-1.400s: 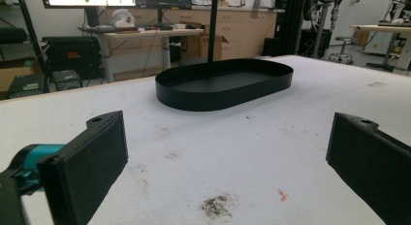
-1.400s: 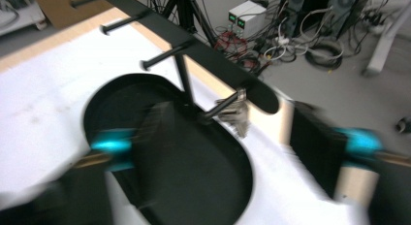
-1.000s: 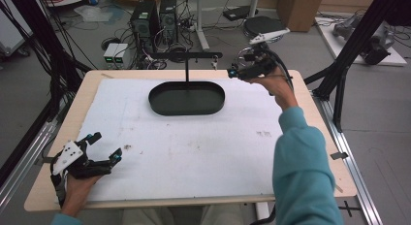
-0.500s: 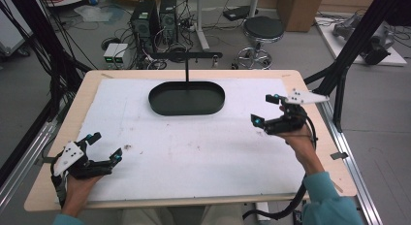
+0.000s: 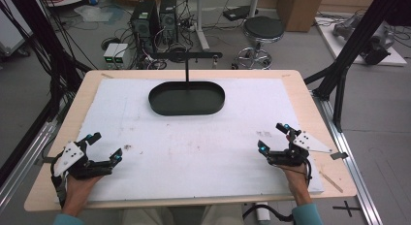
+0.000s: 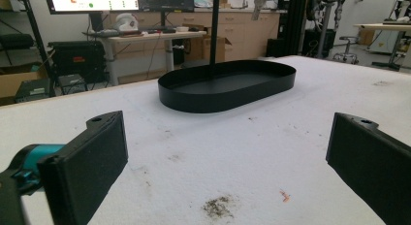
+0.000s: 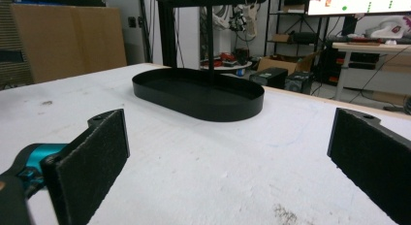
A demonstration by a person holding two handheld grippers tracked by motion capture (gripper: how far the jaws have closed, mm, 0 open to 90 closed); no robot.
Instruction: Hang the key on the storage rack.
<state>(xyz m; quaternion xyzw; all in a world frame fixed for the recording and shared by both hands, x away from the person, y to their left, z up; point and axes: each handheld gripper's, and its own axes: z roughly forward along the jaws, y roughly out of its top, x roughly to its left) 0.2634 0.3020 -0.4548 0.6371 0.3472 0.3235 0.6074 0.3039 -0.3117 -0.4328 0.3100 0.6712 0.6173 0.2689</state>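
At your 12 o'clock: black oval tray, empty, far from both grippers.
Left gripper: 7 o'clock, jaws wide, holding nothing.
Right gripper: 5 o'clock, likewise, probably resting between moves.

A wooden table carries a stained white sheet bearing a black oval tray.

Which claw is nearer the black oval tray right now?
Roughly level; neither is clearly nearer. The left claw is at the near left corner, the right claw at the near right, both well short of the tray.
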